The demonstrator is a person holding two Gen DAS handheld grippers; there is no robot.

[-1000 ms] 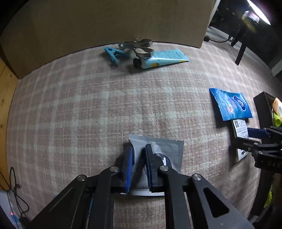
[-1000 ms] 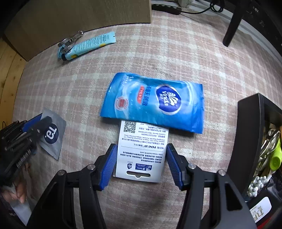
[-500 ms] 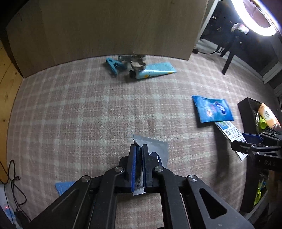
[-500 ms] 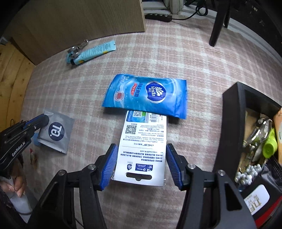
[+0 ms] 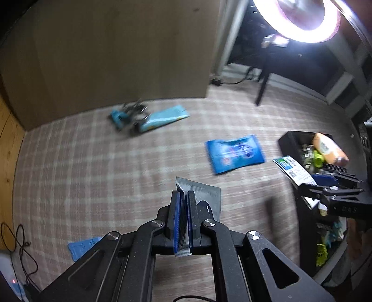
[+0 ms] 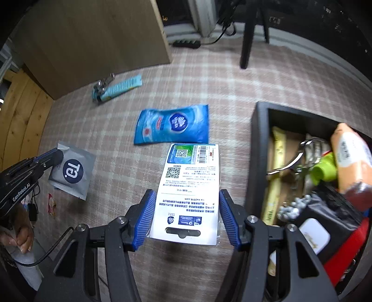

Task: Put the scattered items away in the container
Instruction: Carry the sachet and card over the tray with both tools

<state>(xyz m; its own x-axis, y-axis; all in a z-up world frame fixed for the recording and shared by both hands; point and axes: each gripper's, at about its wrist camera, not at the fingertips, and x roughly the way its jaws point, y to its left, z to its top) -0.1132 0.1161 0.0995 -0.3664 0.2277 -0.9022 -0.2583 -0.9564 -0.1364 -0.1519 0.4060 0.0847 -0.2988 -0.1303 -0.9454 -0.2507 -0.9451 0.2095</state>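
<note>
Left gripper (image 5: 183,197) clenched on grey sachet (image 5: 207,197), lifted off carpet (image 5: 93,174). Right gripper (image 6: 184,204) grasps white card packet (image 6: 188,185) by its edges. Black container (image 6: 260,139) at 3 o'clock; blue wipes pack (image 6: 173,124) at 12.

Dim room, glaring ring light (image 5: 300,21), motion blur
</note>
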